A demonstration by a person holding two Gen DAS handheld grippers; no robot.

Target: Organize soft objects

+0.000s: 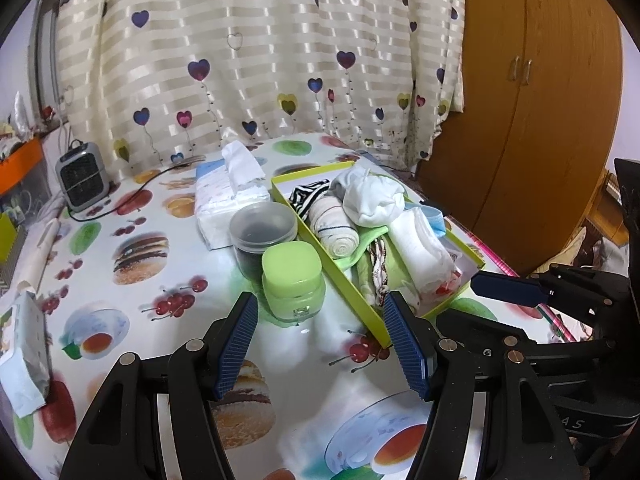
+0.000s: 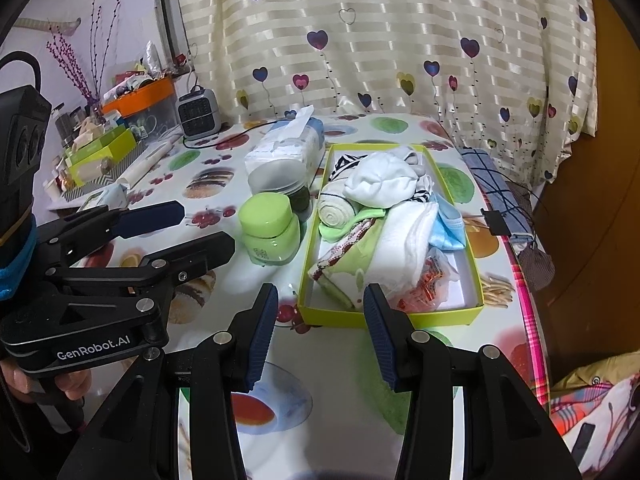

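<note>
Left wrist view shows the left gripper (image 1: 320, 344) with its blue ribbed pads standing apart over the fruit-printed glossy tablecloth (image 1: 132, 264), nothing between them. The right gripper (image 2: 320, 332) in its own view is the same: jaws spread, holding nothing, hovering just before the near end of the shallow lime-green cardboard box (image 2: 312, 264).

The soft things lie already inside this box. I can see a rolled beige sock with thin stripes (image 2: 336, 210), a white bunched cloth (image 2: 380, 186), a black-and-white striped fabric (image 1: 306, 196) at the far end, a folded white towel (image 2: 408, 240), a light blue piece (image 2: 450, 228) and a green cloth with a patterned border (image 2: 352, 256). No loose soft item is visible on the table near the box, so I judge the sorting as nearly finished or finished. Perhaps some tidying inside the box remains, because the pile stands higher than the rim.

Beside the box stand a green-lidded glass jar (image 1: 294, 280), a clear plastic tub with dark contents (image 1: 262, 236) and a white tissue pack (image 1: 232, 200).
</note>
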